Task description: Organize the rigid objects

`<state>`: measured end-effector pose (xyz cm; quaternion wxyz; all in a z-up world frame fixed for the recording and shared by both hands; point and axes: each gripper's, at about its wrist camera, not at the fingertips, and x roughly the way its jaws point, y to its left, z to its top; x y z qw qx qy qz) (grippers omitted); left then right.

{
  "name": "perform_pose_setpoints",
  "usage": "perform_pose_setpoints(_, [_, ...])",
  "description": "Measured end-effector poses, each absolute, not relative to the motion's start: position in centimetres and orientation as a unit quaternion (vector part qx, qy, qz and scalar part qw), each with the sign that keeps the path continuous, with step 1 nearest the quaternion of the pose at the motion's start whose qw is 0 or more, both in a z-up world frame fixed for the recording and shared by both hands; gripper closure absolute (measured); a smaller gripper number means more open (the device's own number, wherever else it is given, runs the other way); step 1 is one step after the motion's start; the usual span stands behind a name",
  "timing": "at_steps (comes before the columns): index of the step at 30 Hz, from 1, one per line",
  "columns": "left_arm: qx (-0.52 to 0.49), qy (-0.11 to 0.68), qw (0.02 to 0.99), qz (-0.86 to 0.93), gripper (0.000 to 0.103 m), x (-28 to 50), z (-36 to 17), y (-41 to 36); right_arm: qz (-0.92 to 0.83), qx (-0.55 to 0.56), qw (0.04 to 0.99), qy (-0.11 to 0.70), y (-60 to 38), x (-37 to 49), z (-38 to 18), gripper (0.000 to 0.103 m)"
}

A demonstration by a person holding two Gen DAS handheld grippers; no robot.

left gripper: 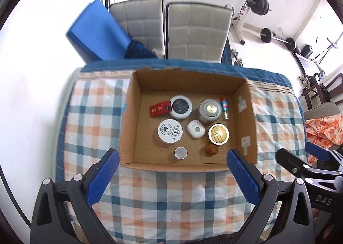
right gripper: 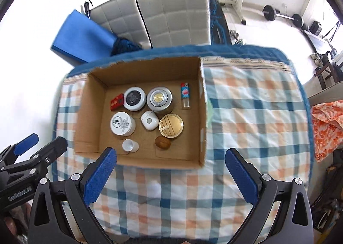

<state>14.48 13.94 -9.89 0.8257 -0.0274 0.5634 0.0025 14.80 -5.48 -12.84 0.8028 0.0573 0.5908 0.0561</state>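
Observation:
An open cardboard box [left gripper: 133, 115] [right gripper: 90, 119] sits on a checked cloth. Inside lie a red packet [left gripper: 159, 109] [right gripper: 116, 101], a black-lidded jar [left gripper: 181, 106] [right gripper: 134, 98], a white-lidded jar [left gripper: 170, 130] [right gripper: 122, 124], a grey jar [left gripper: 210, 110] [right gripper: 159, 99], a gold-lidded tin [left gripper: 218, 133] [right gripper: 170, 125], a white case [left gripper: 196, 129] [right gripper: 149, 120], a small white cup [left gripper: 180, 153] [right gripper: 130, 145], a brown nut-like piece [left gripper: 211, 149] [right gripper: 163, 142] and a lighter [left gripper: 224, 107] [right gripper: 185, 96]. My left gripper [left gripper: 172, 158] and right gripper [right gripper: 170, 156] hang high above the box's near edge, both open and empty.
The checked cloth [left gripper: 163, 196] [right gripper: 253, 115] covers a table with a blue edge. Behind it stand two grey padded chairs [left gripper: 197, 31] [right gripper: 171, 18], a blue folder [left gripper: 96, 31] [right gripper: 82, 38] and barbell racks [left gripper: 253, 1]. An orange patterned cloth [left gripper: 323, 130] [right gripper: 328, 121] lies at the right.

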Motion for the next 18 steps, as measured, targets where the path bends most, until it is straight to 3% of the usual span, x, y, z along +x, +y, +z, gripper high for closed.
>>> perform_pose_setpoints(7, [-0.034, 0.54, 0.841, -0.009, 0.0, 10.8, -5.1, 12.9, 0.055, 0.067, 0.828, 0.553, -7.7, 9.6, -6.6, 0.0])
perform_pose_setpoints(18, [-0.04, 0.519, 0.854, -0.021, 0.0, 7.2, -1.1, 12.3, 0.067, 0.054, 0.846, 0.527, -8.4, 5.4, -1.2, 0.0])
